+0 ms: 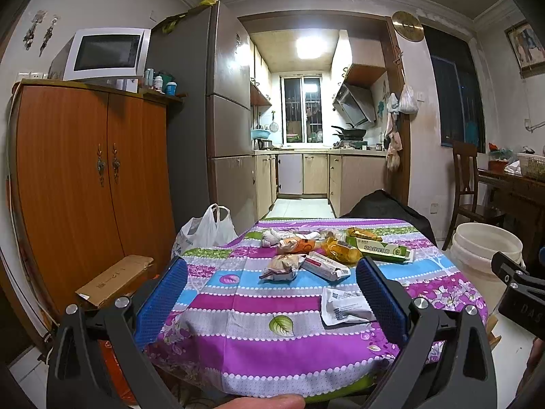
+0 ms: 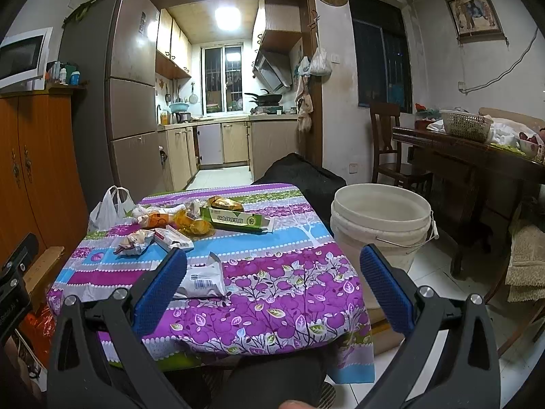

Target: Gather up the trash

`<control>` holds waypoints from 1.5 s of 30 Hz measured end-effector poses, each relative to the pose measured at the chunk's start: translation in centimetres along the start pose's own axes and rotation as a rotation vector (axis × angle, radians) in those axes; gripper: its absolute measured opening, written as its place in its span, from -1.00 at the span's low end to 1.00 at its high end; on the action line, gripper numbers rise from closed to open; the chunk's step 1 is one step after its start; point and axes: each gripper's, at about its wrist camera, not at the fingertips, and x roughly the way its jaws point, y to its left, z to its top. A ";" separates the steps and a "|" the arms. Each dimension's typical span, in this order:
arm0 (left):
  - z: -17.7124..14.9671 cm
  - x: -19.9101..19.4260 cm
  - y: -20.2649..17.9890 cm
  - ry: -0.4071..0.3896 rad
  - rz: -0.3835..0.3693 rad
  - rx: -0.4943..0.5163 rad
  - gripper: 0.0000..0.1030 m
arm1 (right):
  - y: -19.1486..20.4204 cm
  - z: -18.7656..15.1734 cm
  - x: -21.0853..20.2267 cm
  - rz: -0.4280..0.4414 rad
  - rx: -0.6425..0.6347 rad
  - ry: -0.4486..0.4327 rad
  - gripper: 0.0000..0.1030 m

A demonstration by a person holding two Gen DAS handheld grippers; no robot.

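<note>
On the cloth-covered counter [image 2: 272, 272], roughly seven pieces of trash lie scattered, one white wrapper [image 2: 204, 277] nearest; two stacked white buckets [image 2: 379, 225] stand beside it. Both tools, left tool [image 1: 272, 293] and right tool [image 2: 272, 283], gape wide, empty.

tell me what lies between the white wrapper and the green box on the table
Bare tablecloth only: in the right wrist view, a blue and purple stretch separates the white wrapper from the green box.

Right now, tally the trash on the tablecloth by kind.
Boxes: 2, a green box and a red-and-white box
Wrappers and packets: 5, including the white packet nearest
Crumpled white paper: 1
Total: about 8; the pile overlaps.
</note>
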 end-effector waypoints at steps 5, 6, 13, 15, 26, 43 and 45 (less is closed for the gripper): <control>0.0 0.0 -0.1 0.001 0.002 0.004 0.91 | 0.1 -0.2 0.0 0.001 0.000 0.002 0.90; 0.0 0.1 -0.2 0.000 0.001 0.005 0.91 | 0.1 -0.1 0.0 0.002 -0.001 0.003 0.90; 0.0 0.1 -0.3 0.005 -0.003 0.008 0.91 | 0.0 -0.4 0.4 0.006 0.001 0.005 0.90; 0.0 0.0 -0.2 0.004 -0.007 0.008 0.91 | -0.1 -0.3 0.3 0.009 0.009 -0.006 0.90; -0.1 -0.1 -0.4 0.002 -0.069 0.016 0.91 | -1.7 0.1 -0.4 -0.015 0.070 -0.127 0.90; 0.1 1.2 0.3 0.030 -0.058 -0.021 0.91 | -2.5 -0.1 1.0 0.079 0.126 -0.072 0.90; 0.4 2.0 0.9 0.034 -0.051 -0.035 0.91 | -2.3 -0.1 1.3 0.094 0.114 -0.057 0.91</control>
